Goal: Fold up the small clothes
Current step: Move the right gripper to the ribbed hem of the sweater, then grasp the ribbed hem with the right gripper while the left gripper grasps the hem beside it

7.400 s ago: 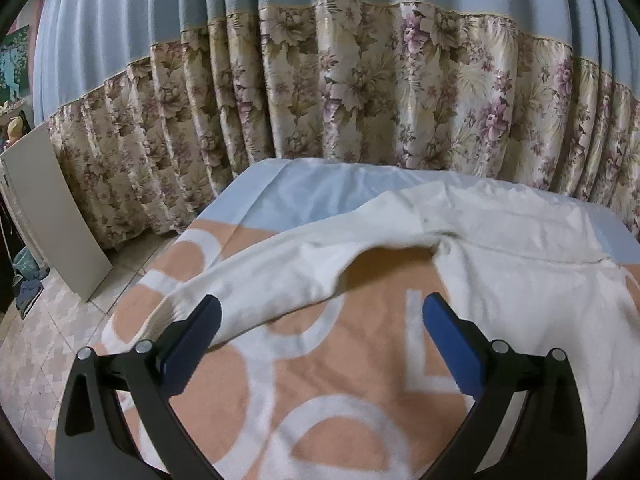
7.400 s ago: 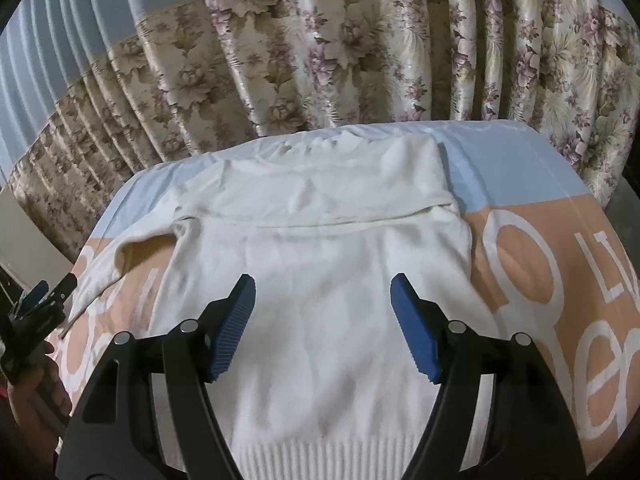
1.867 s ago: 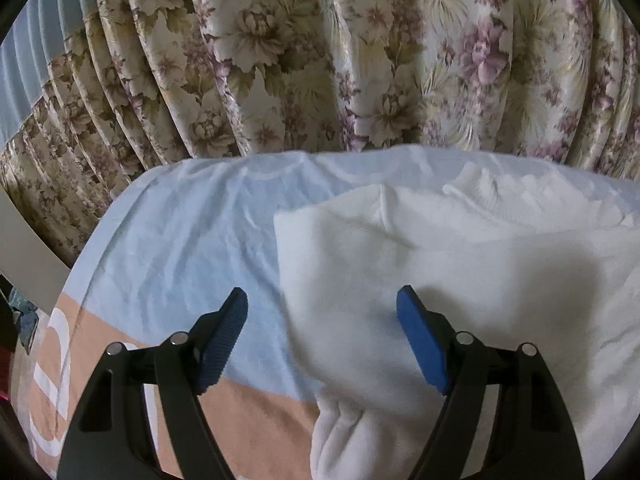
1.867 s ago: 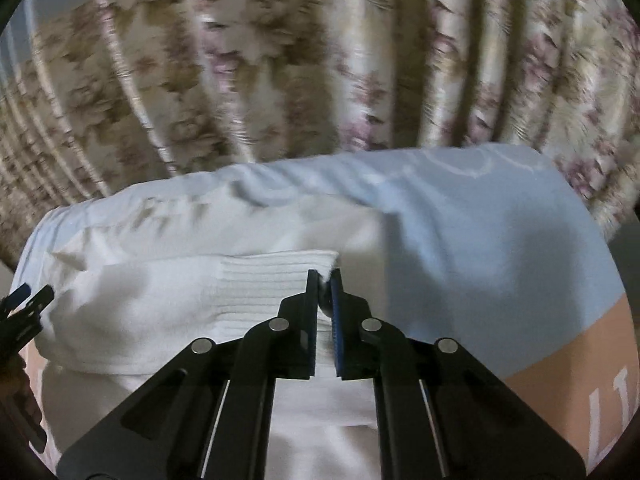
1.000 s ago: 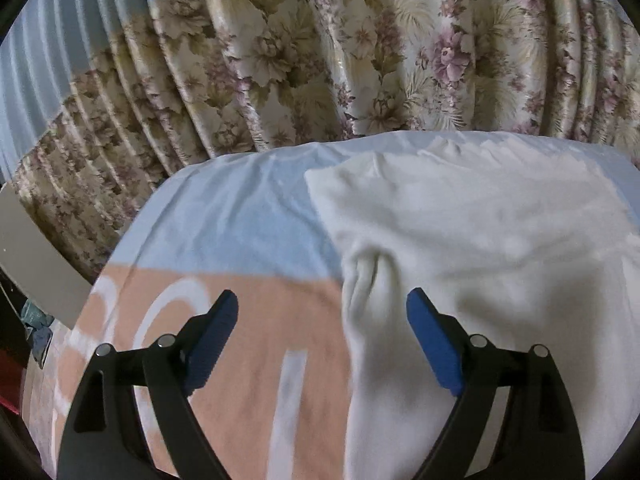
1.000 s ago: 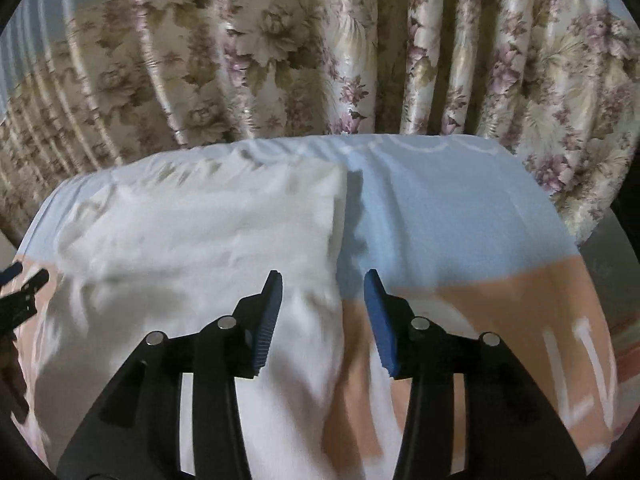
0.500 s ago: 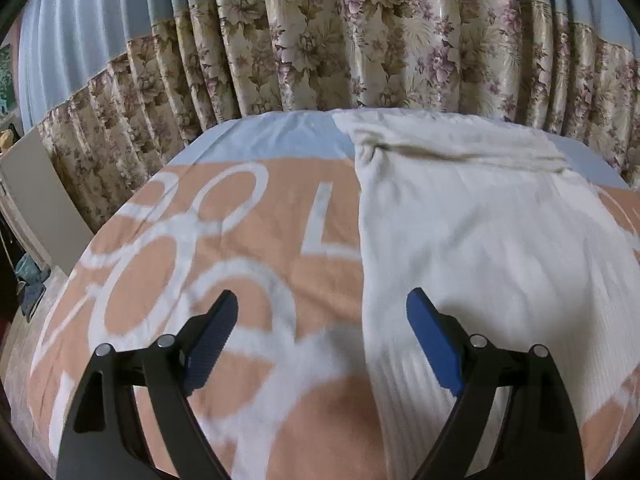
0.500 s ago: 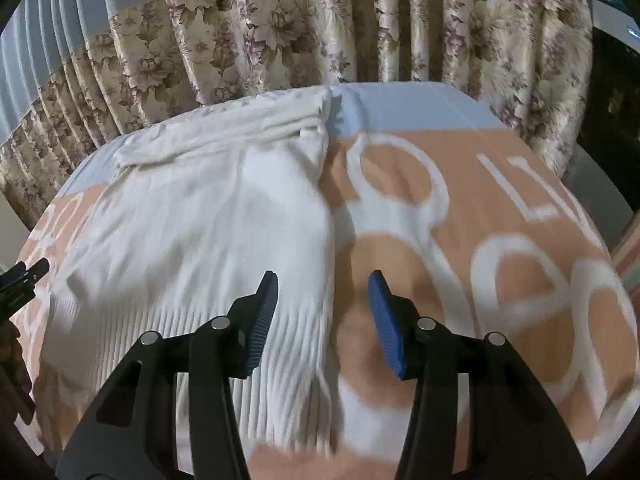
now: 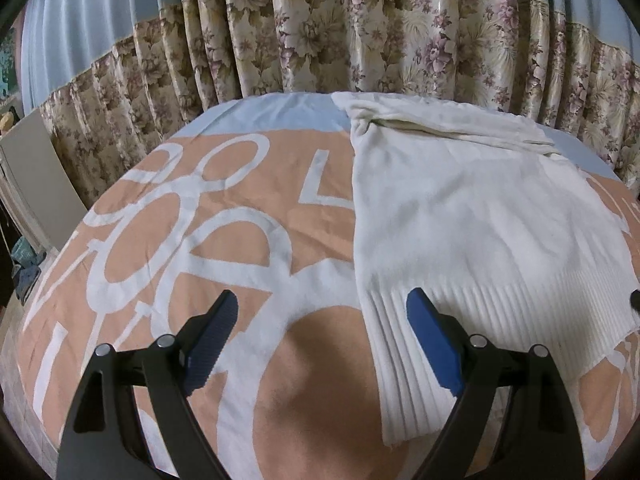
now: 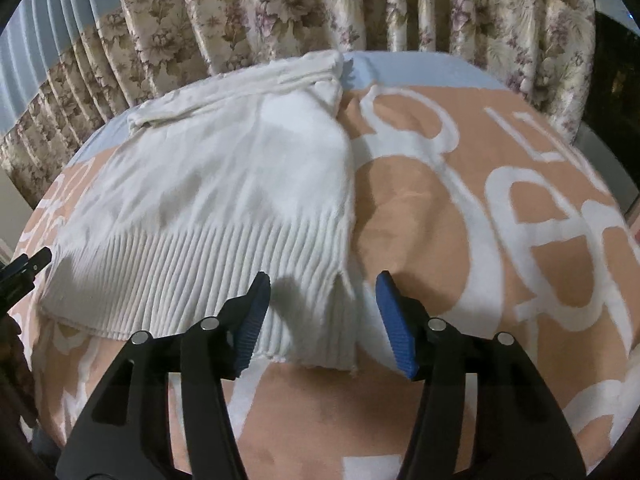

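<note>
Both empty: left gripper [image 9: 320,328] jaws wide, right gripper [image 10: 322,306] jaws opening astride sweater [image 10: 224,184] hem corner. Risk: pinching one layer only.

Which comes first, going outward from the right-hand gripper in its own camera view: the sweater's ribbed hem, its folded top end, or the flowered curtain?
From the right gripper:
1. Ribbed hem of the white sweater, right at the opening jaws, its corner between them.
2. Folded top end, at the bed's far edge, left of centre.
3. Flowered curtain, hanging behind the bed.
</note>
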The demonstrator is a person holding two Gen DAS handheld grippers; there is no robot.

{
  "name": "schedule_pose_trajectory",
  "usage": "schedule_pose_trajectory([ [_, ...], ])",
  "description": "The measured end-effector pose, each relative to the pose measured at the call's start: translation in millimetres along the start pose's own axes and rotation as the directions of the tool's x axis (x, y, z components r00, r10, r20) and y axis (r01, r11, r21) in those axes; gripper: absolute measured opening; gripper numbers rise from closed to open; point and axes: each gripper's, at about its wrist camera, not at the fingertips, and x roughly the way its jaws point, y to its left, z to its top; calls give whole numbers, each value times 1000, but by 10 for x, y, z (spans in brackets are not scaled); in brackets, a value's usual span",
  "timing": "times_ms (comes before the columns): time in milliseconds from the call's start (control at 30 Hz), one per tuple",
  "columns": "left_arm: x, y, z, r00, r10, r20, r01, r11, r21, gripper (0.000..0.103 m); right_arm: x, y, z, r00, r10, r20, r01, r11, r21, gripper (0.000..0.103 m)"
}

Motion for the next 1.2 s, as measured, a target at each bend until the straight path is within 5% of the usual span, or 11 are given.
schedule_pose_trajectory([
  [67, 22, 0, -21, 1000, -5, -20, 5, 1000, -6, 87, 37, 81, -13, 1000, -14, -18, 14, 1000, -26, 57],
  [300, 41, -12, -51, 998, -34, -47, 33, 999, -12, 87, 47, 162, -41, 999, 37, -19, -37, 999, -12, 14],
  [900, 20, -183, -119, 993, -76, -89, 77, 997, 10, 85, 10, 198, -61, 999, 33, 4, -33, 999, -3, 13],
  [1000, 21, -255, -135, 988, -116, -103, 119, 993, 19, 58, 3, 185, -51, 999, 39, 4, -39, 999, 1, 13],
  [1067, -10, -362, -155, 986, -132, -97, 138, 989, 55, 31, 0, 183, -48, 999, 41, 4, -41, 999, 2, 13],
  [1200, -5, -425, -171, 986, -140, -86, 146, 987, 65, 18, -18, 164, -48, 999, 47, 9, -47, 999, 8, 13],
])
